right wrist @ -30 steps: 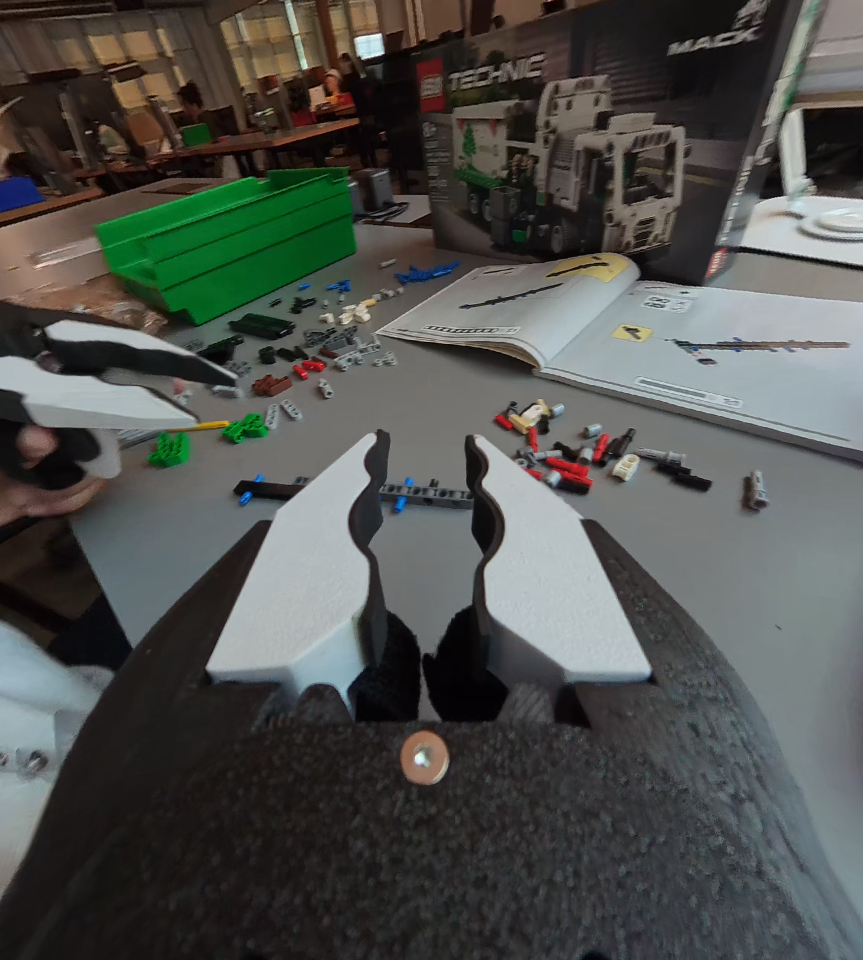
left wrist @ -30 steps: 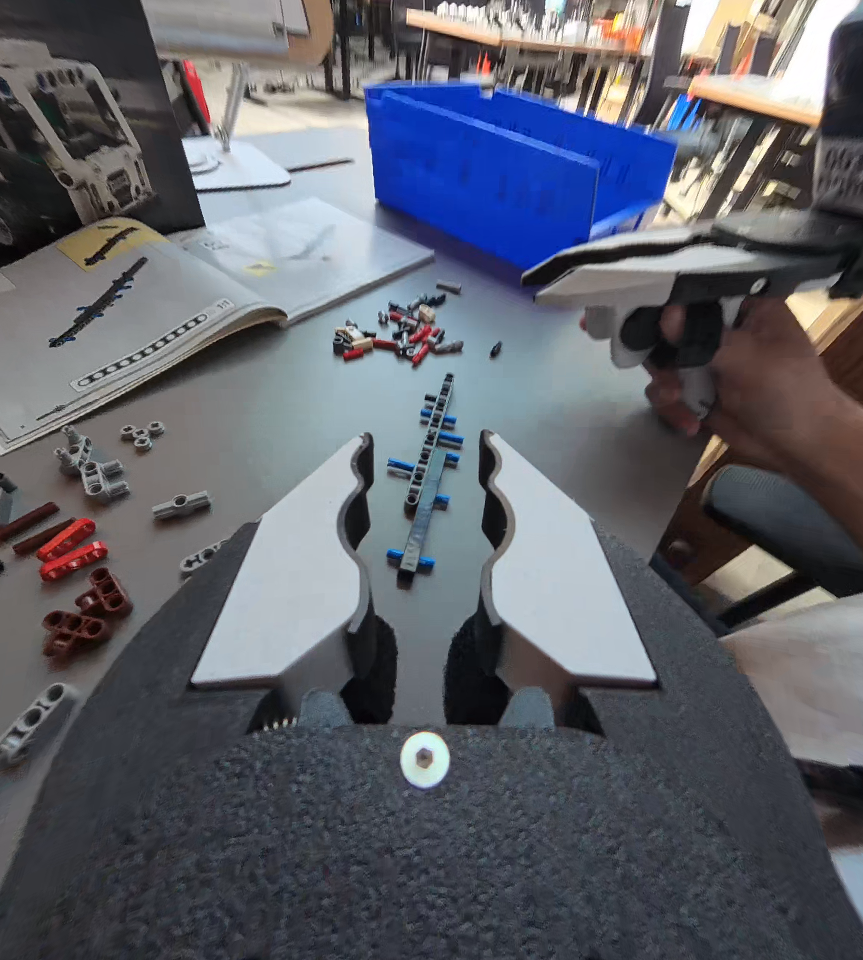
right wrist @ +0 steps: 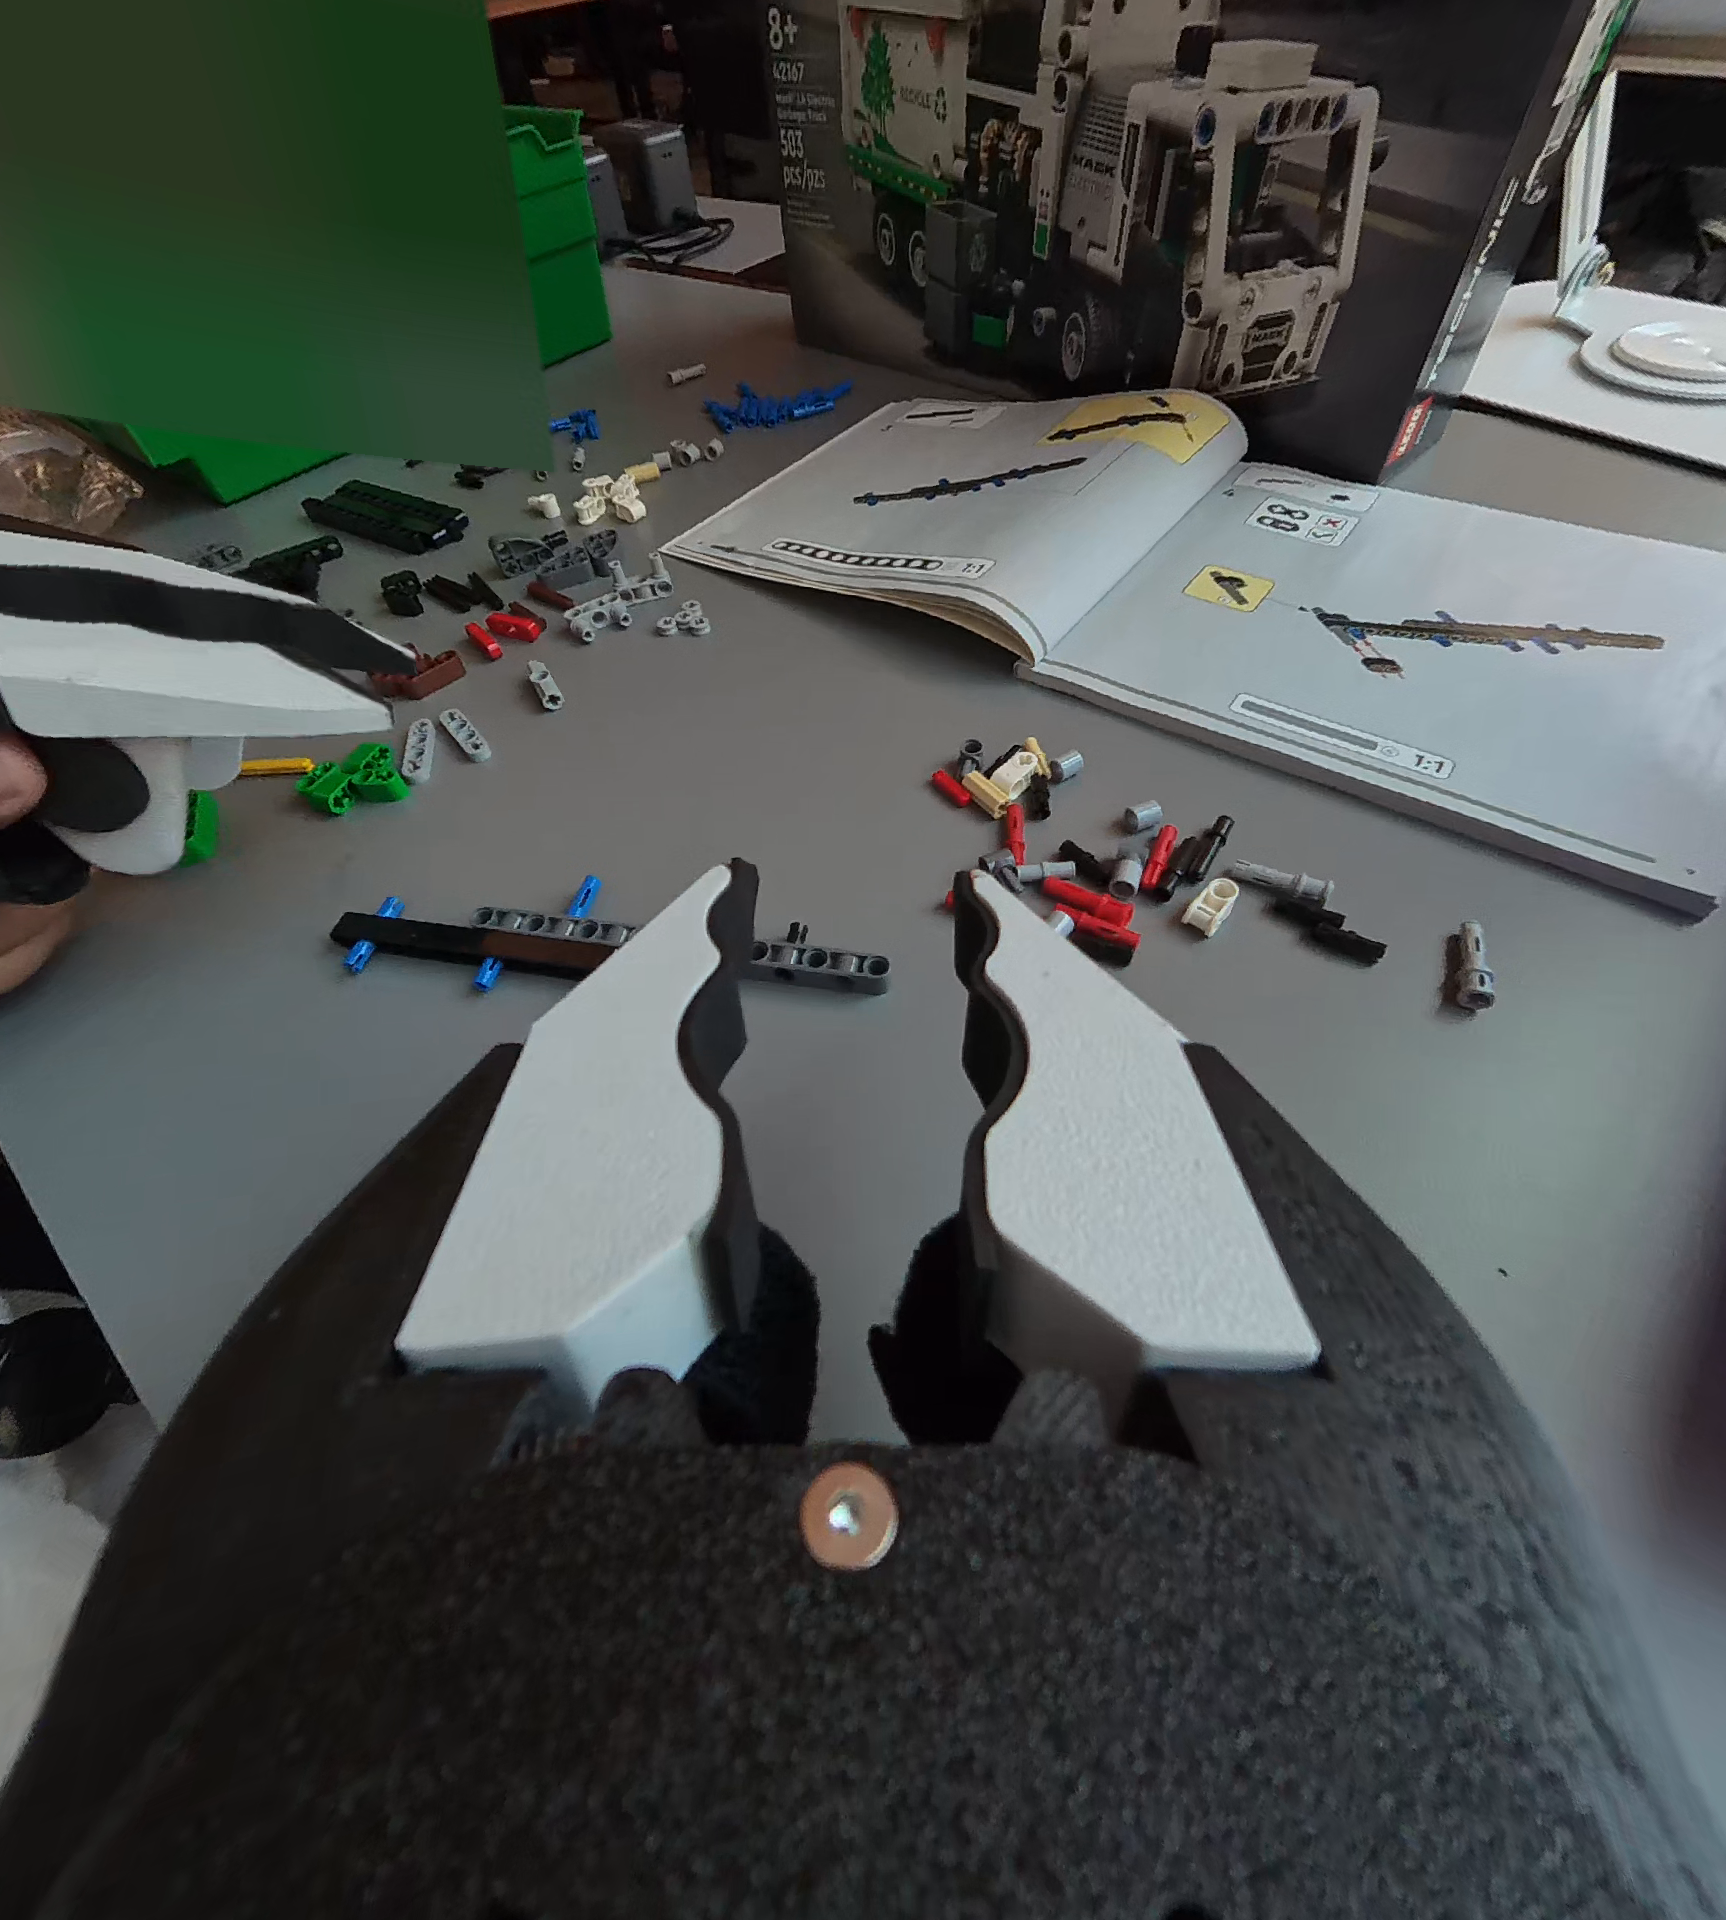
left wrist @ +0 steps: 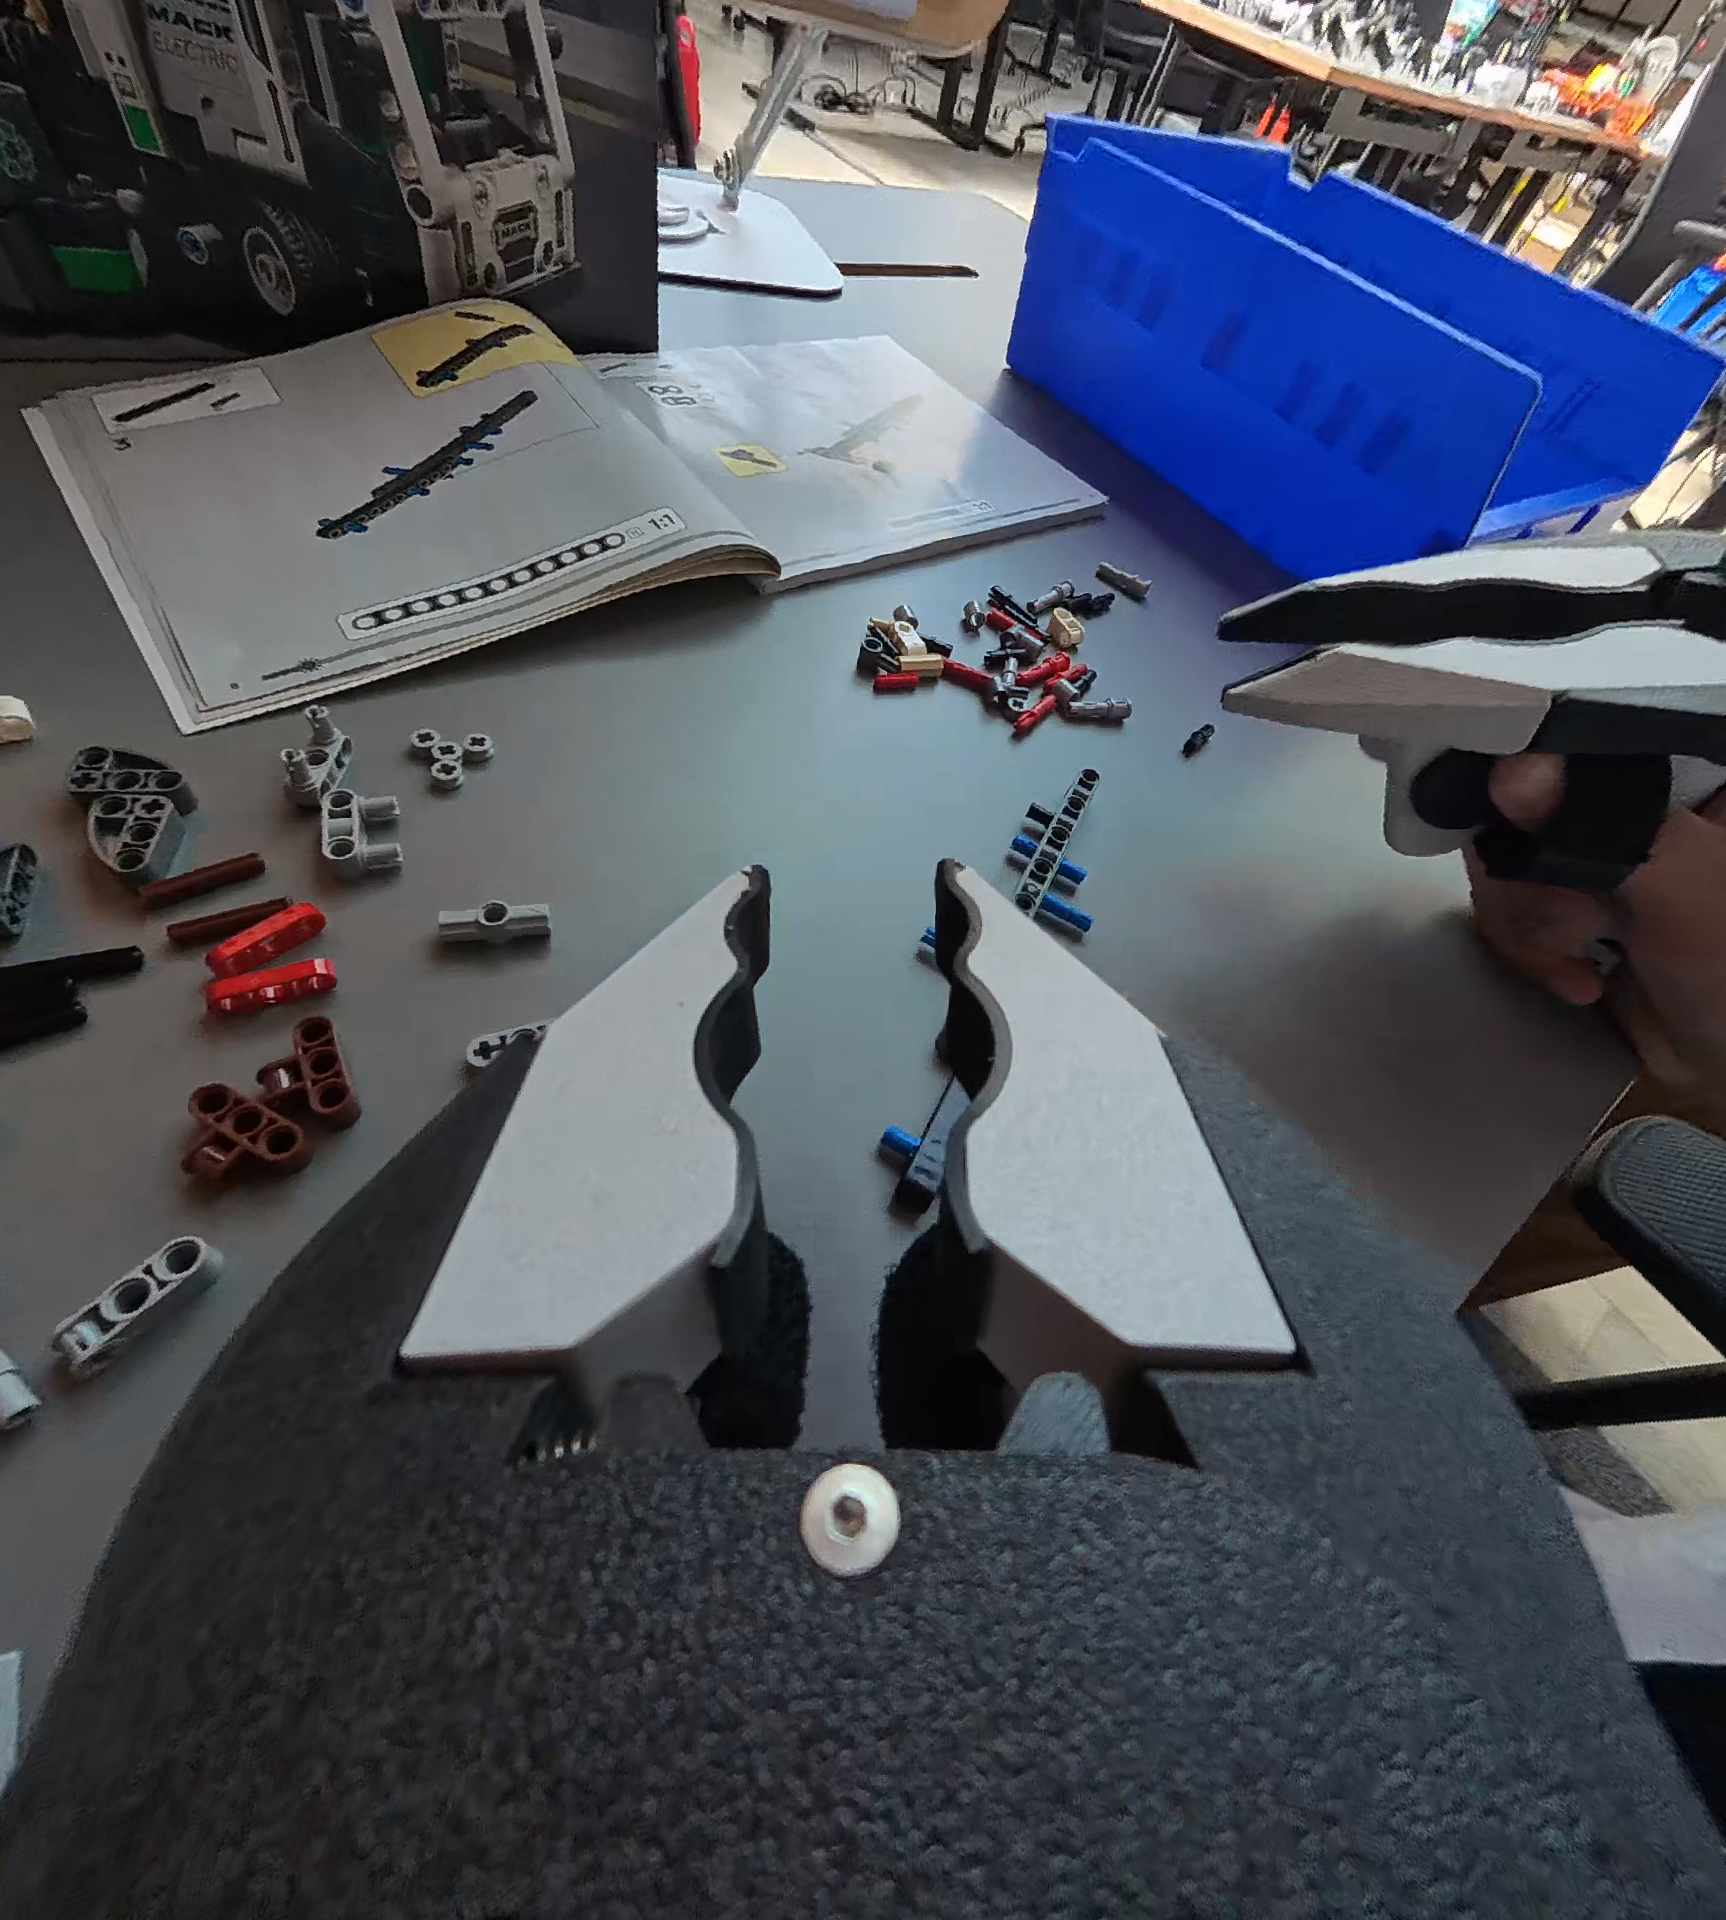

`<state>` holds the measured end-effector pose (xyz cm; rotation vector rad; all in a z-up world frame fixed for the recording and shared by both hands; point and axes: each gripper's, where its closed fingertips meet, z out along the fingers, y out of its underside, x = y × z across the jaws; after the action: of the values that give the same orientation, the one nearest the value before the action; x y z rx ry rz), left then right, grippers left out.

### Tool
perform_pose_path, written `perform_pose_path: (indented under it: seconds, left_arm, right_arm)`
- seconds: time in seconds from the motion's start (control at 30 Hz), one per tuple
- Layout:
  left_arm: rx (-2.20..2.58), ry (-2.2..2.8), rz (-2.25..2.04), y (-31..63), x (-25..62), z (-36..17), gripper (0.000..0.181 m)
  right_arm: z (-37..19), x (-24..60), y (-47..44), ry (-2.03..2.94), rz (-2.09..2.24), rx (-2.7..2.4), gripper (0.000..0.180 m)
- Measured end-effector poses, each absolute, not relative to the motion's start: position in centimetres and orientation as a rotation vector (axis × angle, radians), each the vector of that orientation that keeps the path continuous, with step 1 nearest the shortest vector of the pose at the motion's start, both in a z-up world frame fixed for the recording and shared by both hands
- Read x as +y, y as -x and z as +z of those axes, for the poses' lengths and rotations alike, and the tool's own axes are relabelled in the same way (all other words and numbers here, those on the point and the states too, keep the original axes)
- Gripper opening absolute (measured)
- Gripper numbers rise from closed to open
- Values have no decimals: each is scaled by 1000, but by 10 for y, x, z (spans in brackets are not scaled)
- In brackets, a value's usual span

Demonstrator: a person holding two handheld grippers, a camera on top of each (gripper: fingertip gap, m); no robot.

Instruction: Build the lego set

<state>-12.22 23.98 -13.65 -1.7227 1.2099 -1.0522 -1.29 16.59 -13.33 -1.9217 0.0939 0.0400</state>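
Observation:
A long black and grey beam assembly (left wrist: 1051, 852) with blue pins lies flat on the grey table. In the left wrist view my left gripper (left wrist: 851, 881) is open and empty just above the table, and its right finger covers the middle of the assembly. In the right wrist view the assembly (right wrist: 526, 940) lies left of my right gripper (right wrist: 851, 878), partly behind its left finger. The right gripper is open and empty, its right fingertip beside a pile of small red, black and grey pins (right wrist: 1087, 873). That pile also shows in the left wrist view (left wrist: 1004, 655).
The open instruction booklet (left wrist: 526, 488) and the set's box (left wrist: 319, 156) lie beyond. A blue bin (left wrist: 1306, 384) stands back right, a green bin (right wrist: 558, 239) back left. Loose red, brown and grey parts (left wrist: 267, 966) lie left. The table edge (left wrist: 1524, 1174) is near the hand.
My left gripper has swung left, so the assembly now sits under its right finger instead of between the fingers. My right gripper has moved right toward the pin pile and opened slightly wider.

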Motion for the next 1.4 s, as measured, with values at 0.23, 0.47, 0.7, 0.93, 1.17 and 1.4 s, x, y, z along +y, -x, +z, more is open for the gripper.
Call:
perform_pose_path:
  seconds: [0.23,0.47,0.7,0.93,1.17,1.4]
  left_arm:
    - [1252,1738,-985,119,239,-144,31]
    - [1213,1751,-1038,121,241,-141,31]
    - [1234,1733,-1023,120,239,-141,31]
    - [1218,1747,-1063,121,240,-140,31]
    - [1244,1738,-1041,120,237,-142,31]
    - [1254,1742,-1029,119,237,-143,31]
  right_arm:
    - [-138,168,19,1959,-26,35,35]
    - [-139,168,18,1963,-41,31,35]
    - [-137,167,18,1948,-25,40,35]
    - [-132,165,11,1911,59,110,36]
    - [-134,166,12,1928,43,101,36]
    - [-134,166,12,1923,40,99,35]
